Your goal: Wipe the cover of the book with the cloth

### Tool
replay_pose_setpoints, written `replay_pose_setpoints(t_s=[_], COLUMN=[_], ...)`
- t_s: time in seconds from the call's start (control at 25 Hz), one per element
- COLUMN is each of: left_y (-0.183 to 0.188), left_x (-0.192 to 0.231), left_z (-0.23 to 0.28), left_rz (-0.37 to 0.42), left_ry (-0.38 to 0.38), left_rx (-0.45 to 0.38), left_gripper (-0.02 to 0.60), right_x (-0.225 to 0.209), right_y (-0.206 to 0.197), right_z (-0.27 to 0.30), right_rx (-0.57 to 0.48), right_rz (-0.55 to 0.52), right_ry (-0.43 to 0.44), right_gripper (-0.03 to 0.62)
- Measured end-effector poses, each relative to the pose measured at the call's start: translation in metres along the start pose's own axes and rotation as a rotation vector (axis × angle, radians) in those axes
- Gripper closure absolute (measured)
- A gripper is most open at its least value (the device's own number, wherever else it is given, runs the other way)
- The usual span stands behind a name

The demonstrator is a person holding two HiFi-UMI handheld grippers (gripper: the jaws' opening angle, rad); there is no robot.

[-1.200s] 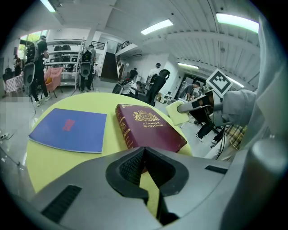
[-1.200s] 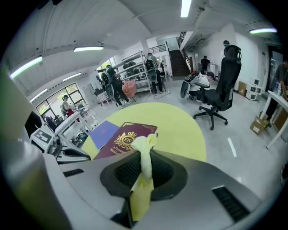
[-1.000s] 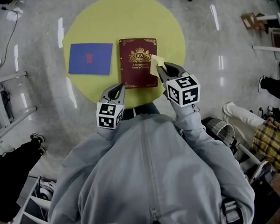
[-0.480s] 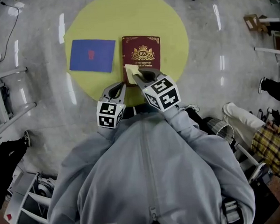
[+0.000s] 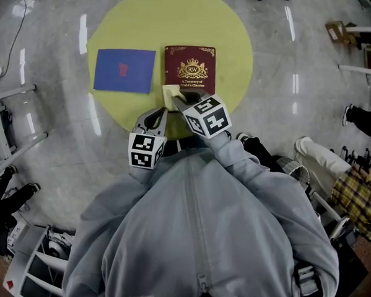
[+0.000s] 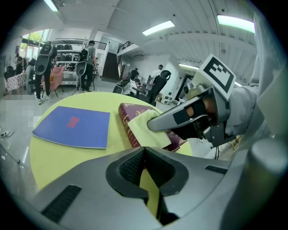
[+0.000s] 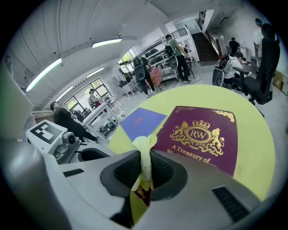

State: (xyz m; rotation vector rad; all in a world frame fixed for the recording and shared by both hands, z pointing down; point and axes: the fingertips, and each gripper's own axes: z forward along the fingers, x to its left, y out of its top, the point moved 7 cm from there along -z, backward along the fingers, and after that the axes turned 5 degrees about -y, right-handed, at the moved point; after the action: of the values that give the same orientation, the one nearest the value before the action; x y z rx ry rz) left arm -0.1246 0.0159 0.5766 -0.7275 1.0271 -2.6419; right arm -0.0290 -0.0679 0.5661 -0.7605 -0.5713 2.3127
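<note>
A maroon book (image 5: 190, 69) with a gold crest lies on the round yellow table (image 5: 166, 21). My right gripper (image 5: 175, 100) is shut on a pale yellow cloth (image 5: 169, 93), which rests on the book's near-left corner. The right gripper view shows the cloth (image 7: 145, 147) pinched between the jaws of the right gripper (image 7: 146, 158), with the book cover (image 7: 202, 137) just beyond. My left gripper (image 5: 160, 112) hovers at the table's near edge, shut and empty. The left gripper view shows the left gripper (image 6: 144, 150), the cloth (image 6: 146, 128) and the book's spine (image 6: 128, 128).
A blue booklet (image 5: 124, 70) lies flat left of the book, also visible as the booklet (image 6: 74, 126) in the left gripper view. A metal rack (image 5: 10, 123) stands on the floor at left. A person in plaid (image 5: 362, 197) sits at right, off the table.
My right gripper has carried the cloth leftward across the book, from its right edge to its near-left corner. The left gripper has stayed where it was.
</note>
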Motion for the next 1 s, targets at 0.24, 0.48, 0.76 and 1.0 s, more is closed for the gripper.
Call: replay_pose_setpoints(t_s=[0.24, 0.48, 0.76, 1.0], left_y=[0.000, 0.002, 0.001, 0.002], left_x=[-0.002, -0.002, -0.005, -0.007], left_z=[0.002, 0.003, 0.006, 0.009], left_rz=[0.009, 0.020, 0.029, 0.041], left_ry=[-0.007, -0.006, -0.013, -0.023], left_rx=[0.009, 0.003, 0.022, 0.026], left_gripper=[0.563, 0.563, 0.563, 0.563], right_x=[-0.005, -0.007, -0.014, -0.023], right_y=[-0.004, -0.006, -0.014, -0.023], right_z=[0.005, 0.003, -0.006, -0.017], right_rx=[0.014, 0.011, 0.001, -0.012], right_rz=[-0.035, -0.060, -0.054, -0.046], right_ry=[-0.035, -0.050, -0.077, -0.109], right_gripper=[0.537, 0.537, 0.537, 0.537])
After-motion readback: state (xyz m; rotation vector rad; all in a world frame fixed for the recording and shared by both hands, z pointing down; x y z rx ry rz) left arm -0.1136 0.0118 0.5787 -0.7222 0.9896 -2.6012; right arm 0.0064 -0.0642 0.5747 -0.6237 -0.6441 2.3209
